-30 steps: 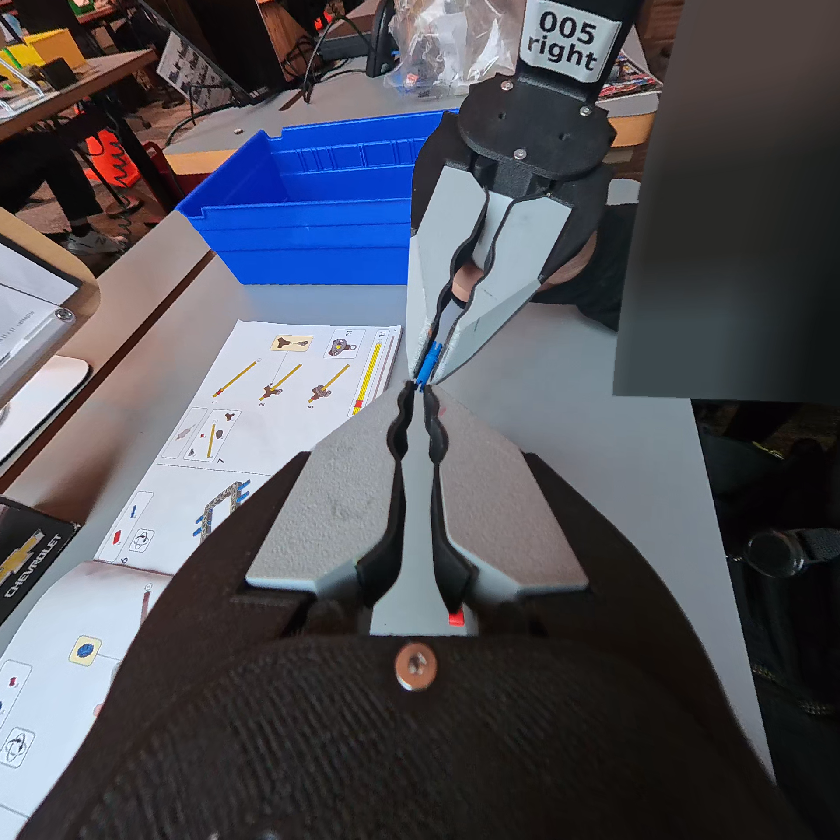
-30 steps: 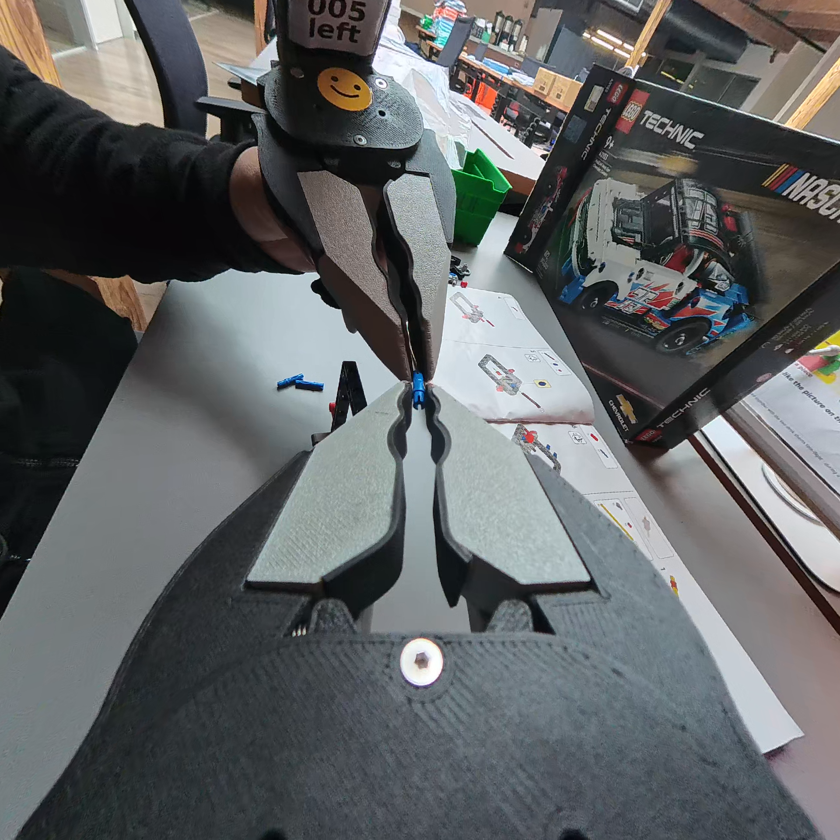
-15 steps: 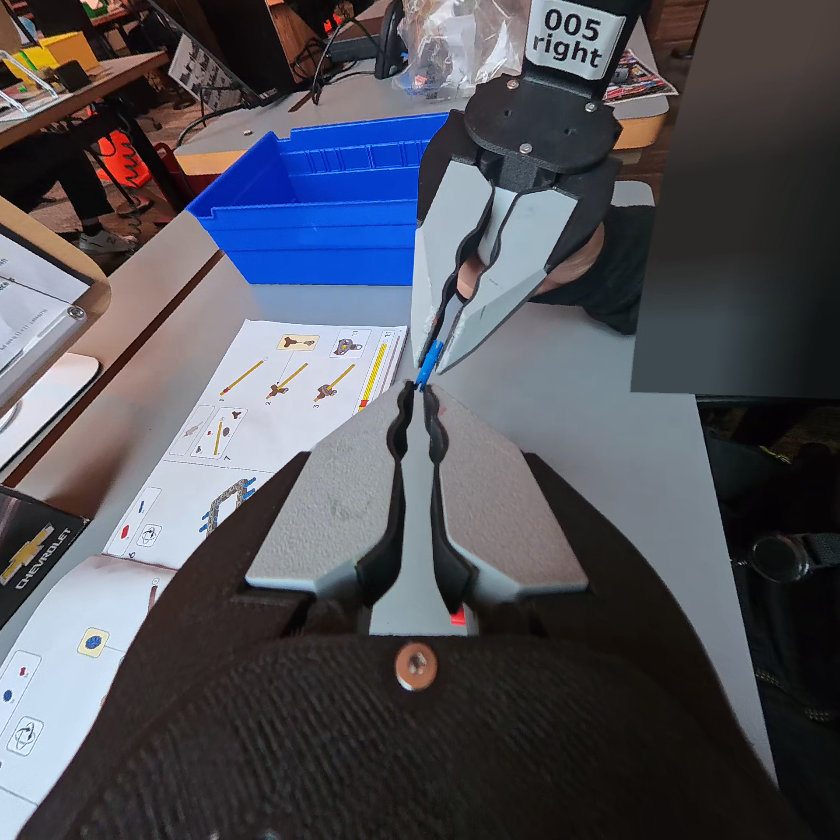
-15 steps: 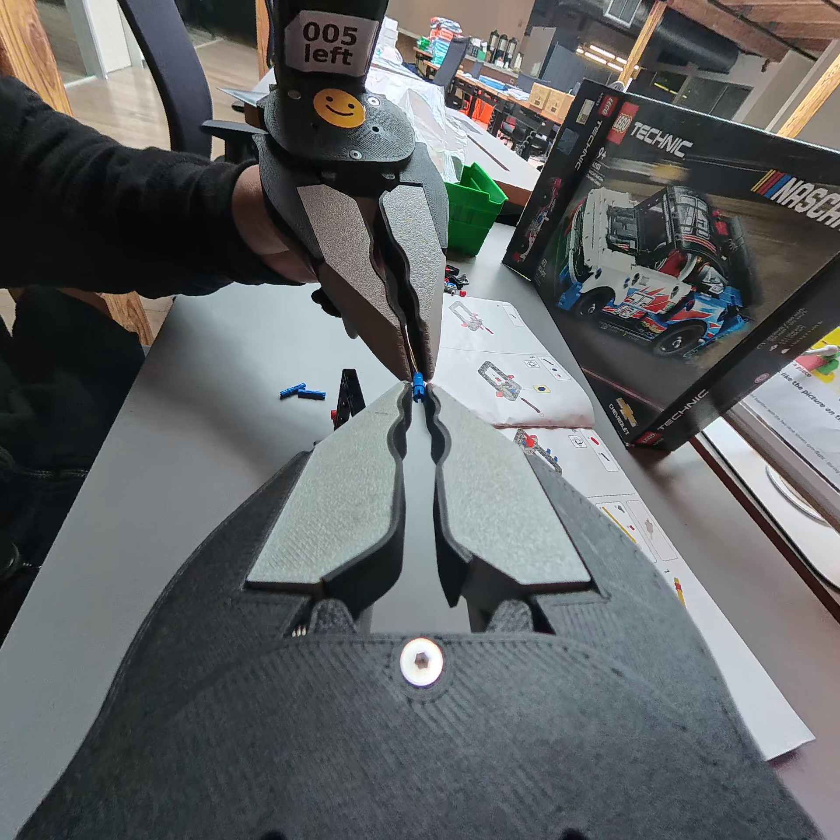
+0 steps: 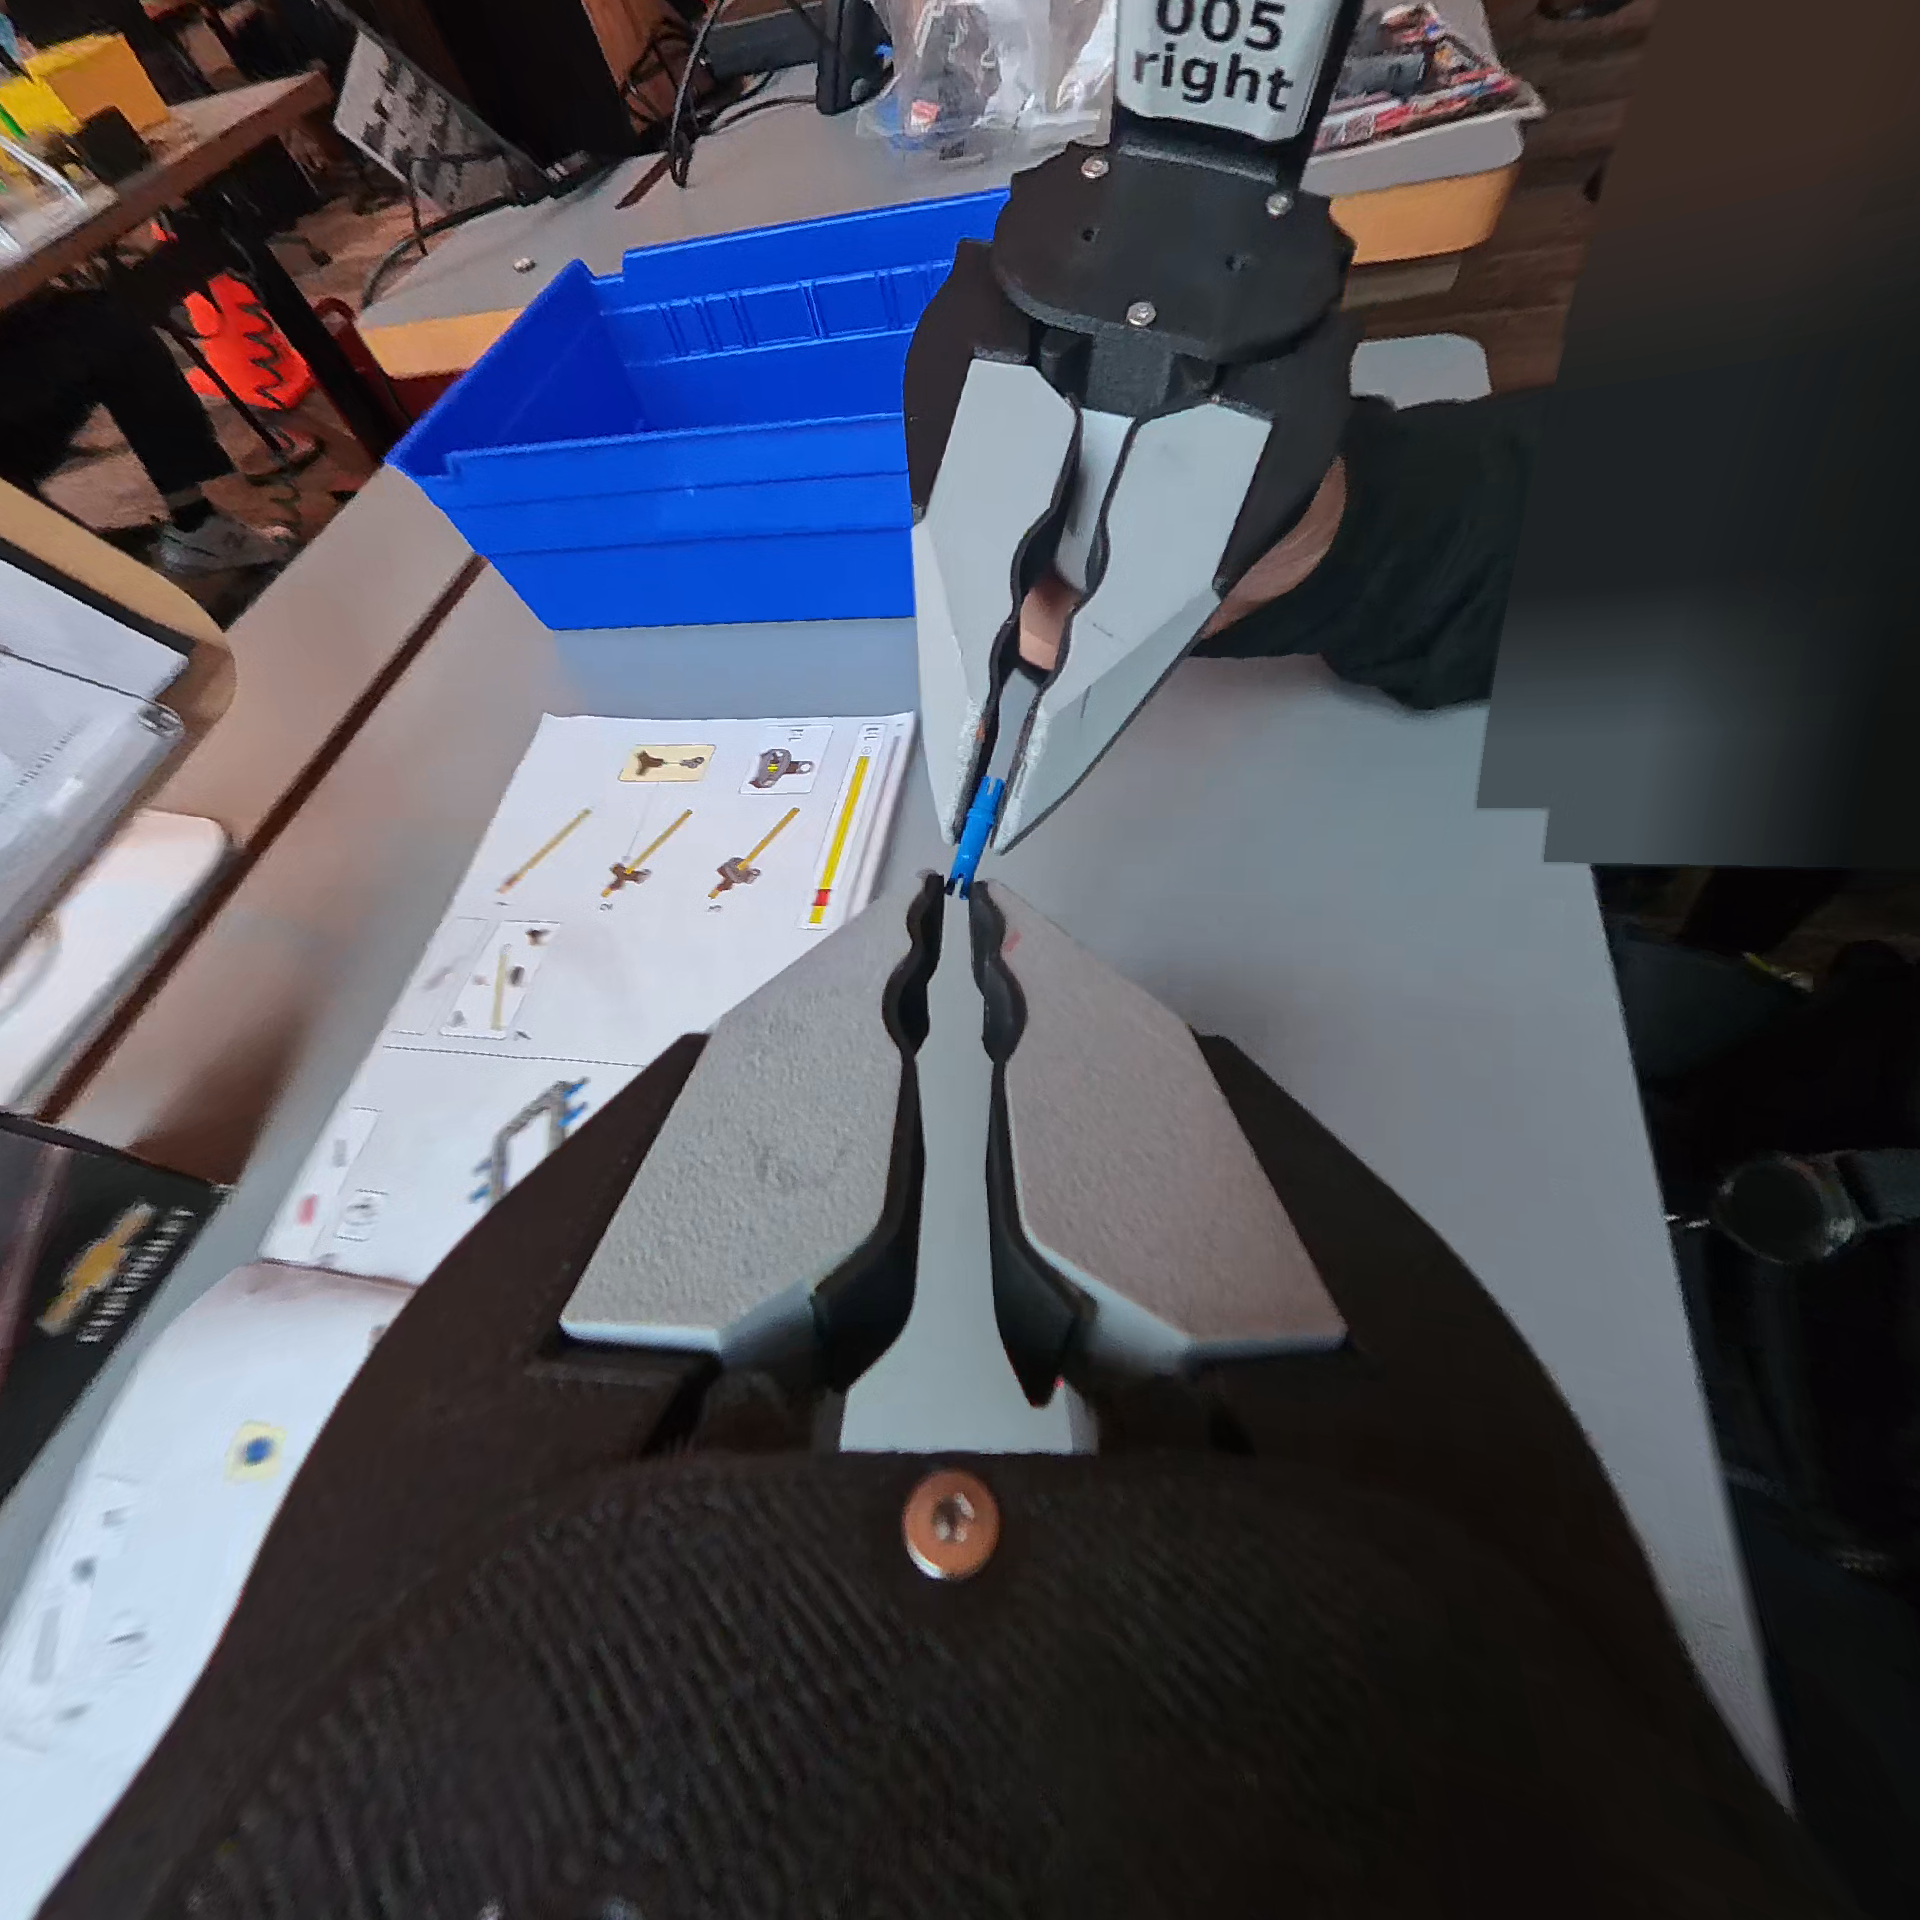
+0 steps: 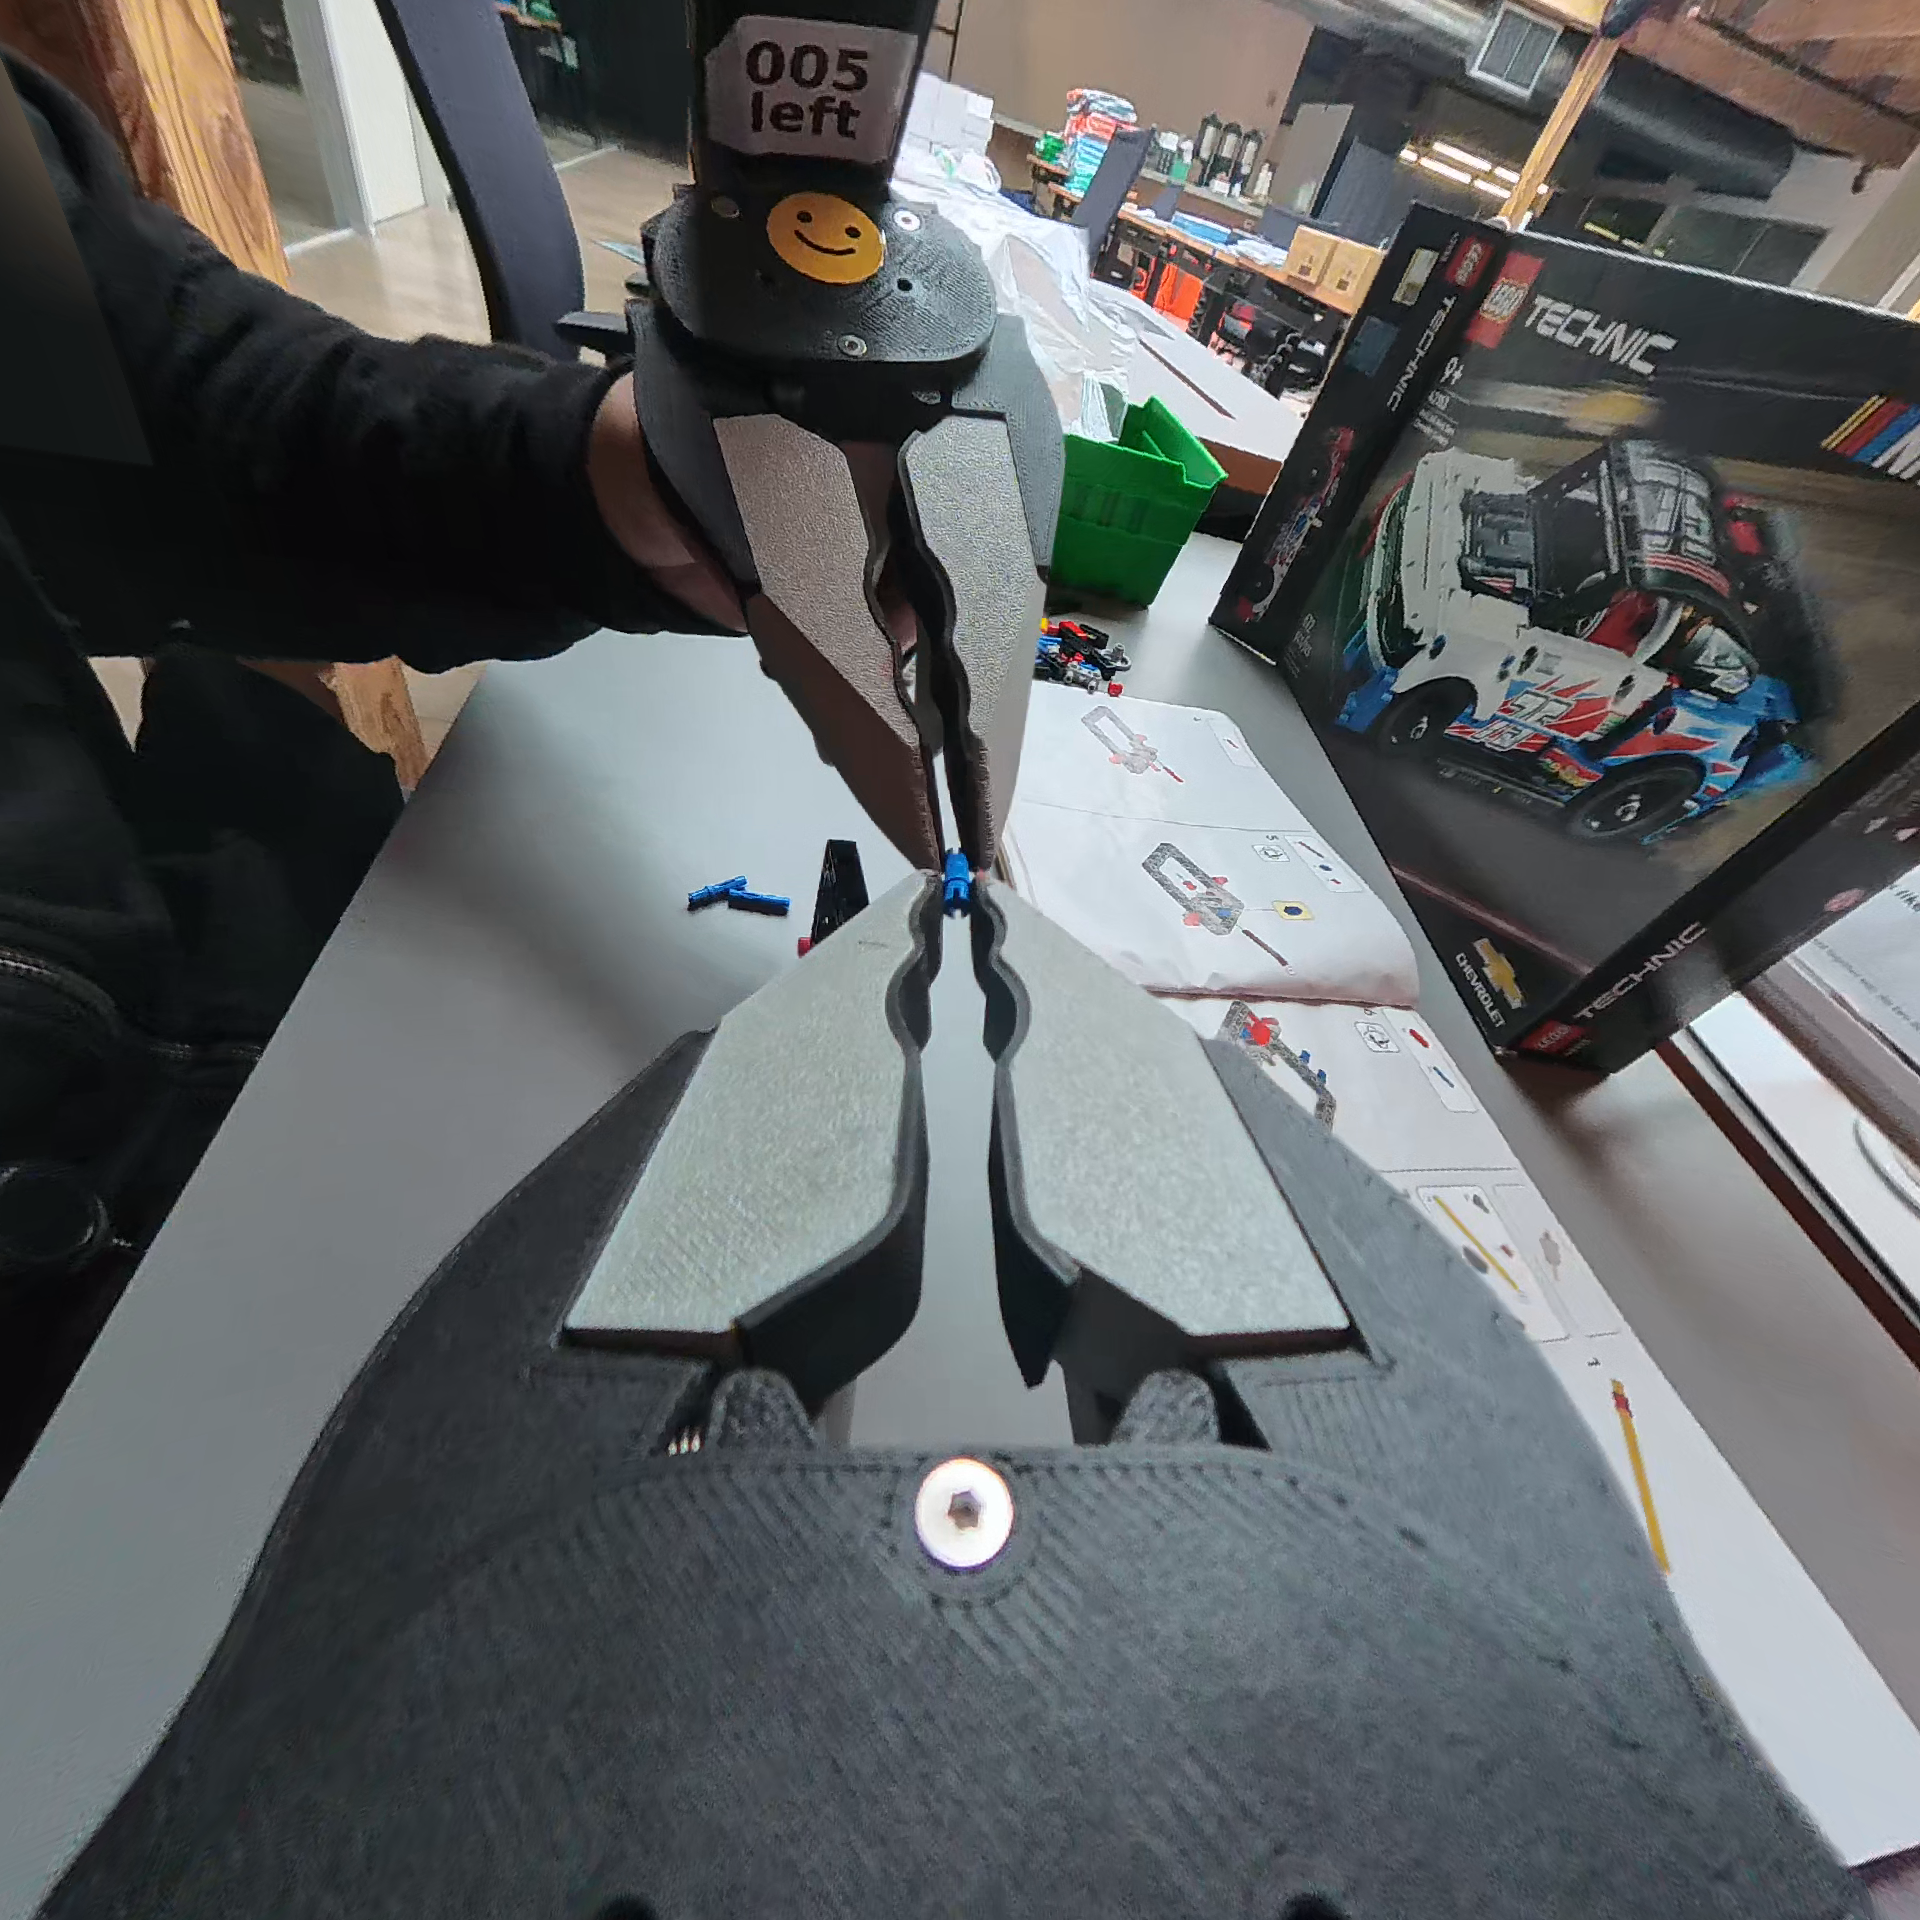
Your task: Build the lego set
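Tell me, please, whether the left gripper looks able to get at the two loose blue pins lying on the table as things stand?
Probably not right away: the left gripper and right gripper meet tip to tip at a blue pin. The loose blue pins lie uncovered on the table.

Grey table (image 6: 540, 790) holding open instruction sheets (image 6: 1195, 810), a set box (image 6: 1621, 665), blue bin (image 5: 686, 468), green bin (image 6: 1132, 509), two loose blue pins (image 6: 738, 896), and possibly a black part (image 6: 842, 878).

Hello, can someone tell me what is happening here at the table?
A person holds a gripper in each hand above a grey table. The right gripper pinches a small blue pin; the left gripper, nearly closed, meets its other end. An instruction booklet lies open below.
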The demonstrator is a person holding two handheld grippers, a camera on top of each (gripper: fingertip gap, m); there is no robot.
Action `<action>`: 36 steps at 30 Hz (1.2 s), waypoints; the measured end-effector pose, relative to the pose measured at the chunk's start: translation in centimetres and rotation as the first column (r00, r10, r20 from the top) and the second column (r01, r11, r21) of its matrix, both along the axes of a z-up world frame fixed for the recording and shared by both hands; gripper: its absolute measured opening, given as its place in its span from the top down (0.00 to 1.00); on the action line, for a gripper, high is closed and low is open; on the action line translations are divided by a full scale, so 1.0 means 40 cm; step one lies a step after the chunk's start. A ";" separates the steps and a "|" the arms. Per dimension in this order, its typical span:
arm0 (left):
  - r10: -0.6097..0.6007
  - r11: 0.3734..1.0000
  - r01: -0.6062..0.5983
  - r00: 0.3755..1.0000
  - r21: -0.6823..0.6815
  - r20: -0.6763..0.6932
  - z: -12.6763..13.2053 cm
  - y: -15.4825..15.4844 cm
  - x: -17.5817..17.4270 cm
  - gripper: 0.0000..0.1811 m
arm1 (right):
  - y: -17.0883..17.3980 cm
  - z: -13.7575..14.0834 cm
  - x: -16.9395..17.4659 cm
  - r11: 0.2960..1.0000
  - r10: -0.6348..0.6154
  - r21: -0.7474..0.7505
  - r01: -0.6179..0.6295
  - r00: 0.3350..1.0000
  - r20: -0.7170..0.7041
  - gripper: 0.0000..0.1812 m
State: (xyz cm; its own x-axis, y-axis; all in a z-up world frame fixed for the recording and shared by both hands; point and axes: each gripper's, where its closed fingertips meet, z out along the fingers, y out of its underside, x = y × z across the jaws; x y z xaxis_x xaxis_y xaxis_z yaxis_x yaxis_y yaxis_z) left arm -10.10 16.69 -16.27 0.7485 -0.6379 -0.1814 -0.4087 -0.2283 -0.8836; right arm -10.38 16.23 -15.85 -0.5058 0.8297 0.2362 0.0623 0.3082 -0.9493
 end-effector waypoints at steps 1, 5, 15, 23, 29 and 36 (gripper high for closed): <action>0.005 0.999 -0.003 0.999 0.043 -0.052 0.004 -0.001 -0.003 0.99 | -0.001 0.002 -0.001 1.000 0.000 -0.020 0.000 1.000 0.002 0.99; 0.082 0.977 -0.010 0.941 0.214 -0.329 0.000 0.006 -0.017 0.98 | 0.001 -0.003 -0.008 0.979 0.047 -0.203 -0.026 0.994 0.098 0.98; 0.100 0.983 -0.033 0.918 0.179 -0.383 -0.033 0.016 -0.017 0.98 | 0.013 -0.020 -0.011 0.968 0.055 -0.252 -0.014 0.986 0.156 1.00; 0.062 0.997 -0.048 0.963 0.060 -0.262 -0.042 0.004 -0.016 0.99 | 0.011 -0.026 -0.005 0.978 0.060 -0.209 -0.025 0.985 0.162 0.97; 0.080 0.996 -0.069 0.958 0.050 -0.274 -0.032 -0.014 -0.009 0.99 | -0.014 -0.028 0.003 0.981 0.093 -0.182 -0.061 0.981 0.171 0.96; 0.152 0.980 -0.100 0.935 0.173 -0.320 -0.006 -0.031 -0.006 0.98 | -0.029 -0.021 0.011 0.967 0.138 -0.240 -0.091 0.972 0.188 0.97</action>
